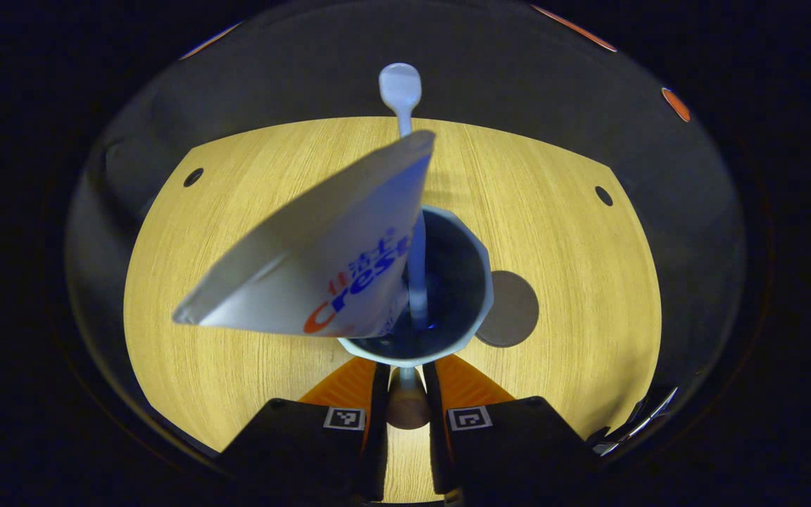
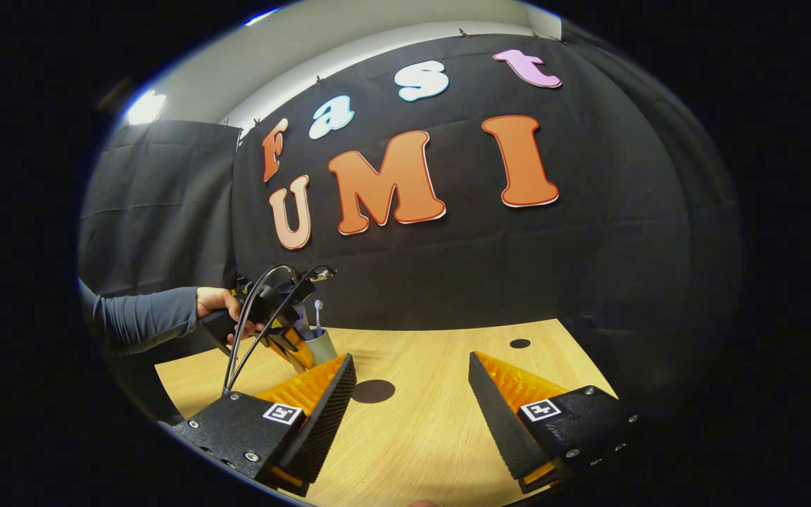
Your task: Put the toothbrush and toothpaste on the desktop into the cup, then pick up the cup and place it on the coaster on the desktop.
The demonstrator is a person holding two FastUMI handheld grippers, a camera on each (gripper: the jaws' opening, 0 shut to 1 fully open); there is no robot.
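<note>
Toothpaste tube (image 1: 321, 260) and toothbrush (image 1: 405, 176) both stand in the cup (image 1: 472, 282) in the left gripper view, the tube leaning toward nine o'clock with its flat crimped end up, the brush head rising to twelve o'clock. The left gripper (image 1: 405, 380) has its fingers drawn close together on the cup's near rim at six o'clock, pinching the wall. A dark round coaster (image 1: 514, 310) lies on the wooden desktop (image 1: 574, 296) just beside the cup at three o'clock. In the right gripper view, the right gripper (image 2: 412, 408) hangs over the desktop with jaws wide apart and nothing between them; at ten o'clock a hand (image 2: 212, 303) in a grey sleeve (image 2: 145, 317) holds the other gripper at the cup.
</note>
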